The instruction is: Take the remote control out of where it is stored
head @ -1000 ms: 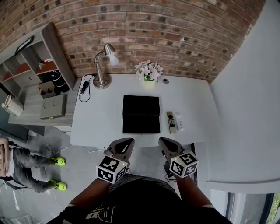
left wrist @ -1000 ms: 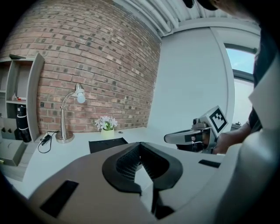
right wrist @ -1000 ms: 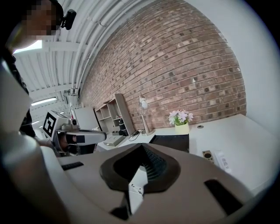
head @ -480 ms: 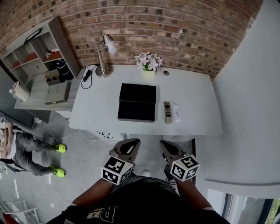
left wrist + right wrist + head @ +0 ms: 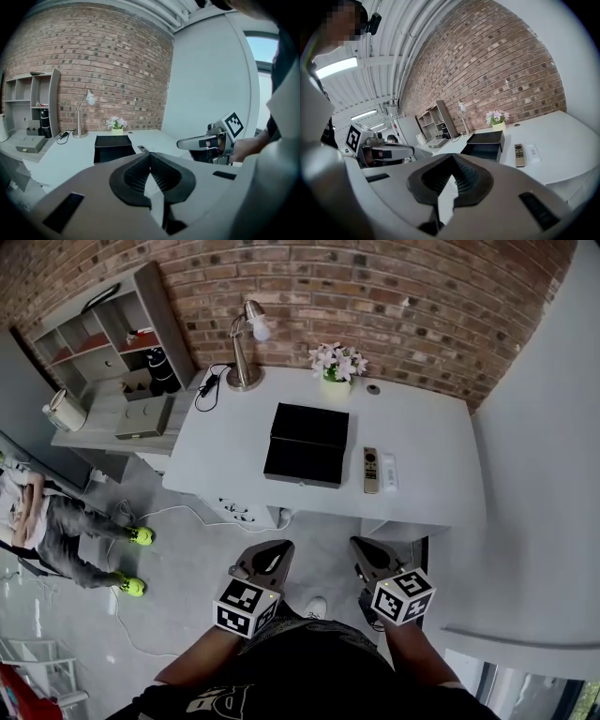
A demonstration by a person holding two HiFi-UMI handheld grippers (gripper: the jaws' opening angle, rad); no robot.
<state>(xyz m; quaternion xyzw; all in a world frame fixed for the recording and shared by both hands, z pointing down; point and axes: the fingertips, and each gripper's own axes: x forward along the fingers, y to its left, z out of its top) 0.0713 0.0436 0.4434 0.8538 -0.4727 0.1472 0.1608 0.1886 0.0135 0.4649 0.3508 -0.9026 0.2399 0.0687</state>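
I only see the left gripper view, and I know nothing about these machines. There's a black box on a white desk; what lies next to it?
Observer: A remote control lies beside the black box. Past it, hidden from you, sits a small white object.
Operator: Is anyone else in the room?
Observer: Yes, the head view shows a person seated left of the desk, in bright green shoes.
Operator: And the other gripper?
Observer: The right gripper is shut, with nothing between its jaws.
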